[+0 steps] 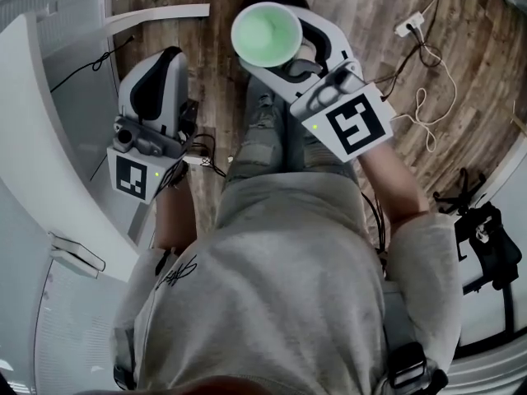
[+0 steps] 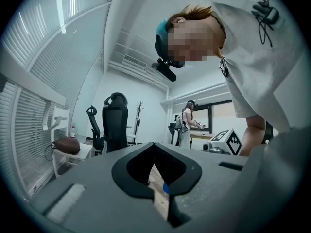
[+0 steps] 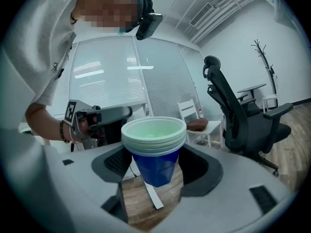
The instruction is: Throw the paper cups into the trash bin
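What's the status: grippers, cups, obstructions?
Right gripper shut on stacked paper cups, upright. Left gripper jaws together, empty. Bin not clearly visible; nothing blocking.

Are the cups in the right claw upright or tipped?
Upright. The stacked cups face mouth-up toward the head view, gripped by the right claw.

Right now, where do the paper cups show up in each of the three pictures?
Head view: paper cups at top centre, seen from above.
Left gripper view: not in it.
Right gripper view: dead centre, between the jaws.
Shared landmark: the wooden floor, in all three.
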### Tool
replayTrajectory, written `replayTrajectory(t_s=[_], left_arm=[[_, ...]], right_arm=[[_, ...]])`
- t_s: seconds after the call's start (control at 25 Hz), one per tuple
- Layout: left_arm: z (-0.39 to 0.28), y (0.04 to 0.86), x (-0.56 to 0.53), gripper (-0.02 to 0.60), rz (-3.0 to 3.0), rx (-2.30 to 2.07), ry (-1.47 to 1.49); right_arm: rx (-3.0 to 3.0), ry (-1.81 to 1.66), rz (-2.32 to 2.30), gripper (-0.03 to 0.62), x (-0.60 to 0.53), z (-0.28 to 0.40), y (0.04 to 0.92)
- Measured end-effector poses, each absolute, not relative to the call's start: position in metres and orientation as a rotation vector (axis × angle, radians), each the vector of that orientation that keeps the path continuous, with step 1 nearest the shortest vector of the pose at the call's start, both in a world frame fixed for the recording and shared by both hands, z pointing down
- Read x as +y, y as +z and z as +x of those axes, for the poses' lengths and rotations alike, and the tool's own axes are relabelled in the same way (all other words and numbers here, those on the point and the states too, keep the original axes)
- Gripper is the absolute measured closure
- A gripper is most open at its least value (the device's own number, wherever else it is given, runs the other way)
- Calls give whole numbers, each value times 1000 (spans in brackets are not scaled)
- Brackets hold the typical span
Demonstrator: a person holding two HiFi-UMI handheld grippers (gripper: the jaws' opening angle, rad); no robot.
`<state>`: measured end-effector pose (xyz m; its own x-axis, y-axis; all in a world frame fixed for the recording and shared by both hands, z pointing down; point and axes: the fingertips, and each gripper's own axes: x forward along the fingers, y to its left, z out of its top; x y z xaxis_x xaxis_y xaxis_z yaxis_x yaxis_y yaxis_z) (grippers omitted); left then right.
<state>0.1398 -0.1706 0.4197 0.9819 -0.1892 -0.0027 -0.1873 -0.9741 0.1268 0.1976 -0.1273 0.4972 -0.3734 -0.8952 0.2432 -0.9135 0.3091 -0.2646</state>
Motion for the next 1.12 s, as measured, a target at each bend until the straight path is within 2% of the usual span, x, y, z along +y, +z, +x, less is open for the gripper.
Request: replayTrajectory(t_s=[0.84,1.12], left_arm=[[127,484,-170,578,2927,-296,30],[124,504,-169,578,2911,-256,57]], right_arm=[[-2457,595,1626,293,-128,182,602],[-2434,701,1608,293,-129,171,640]])
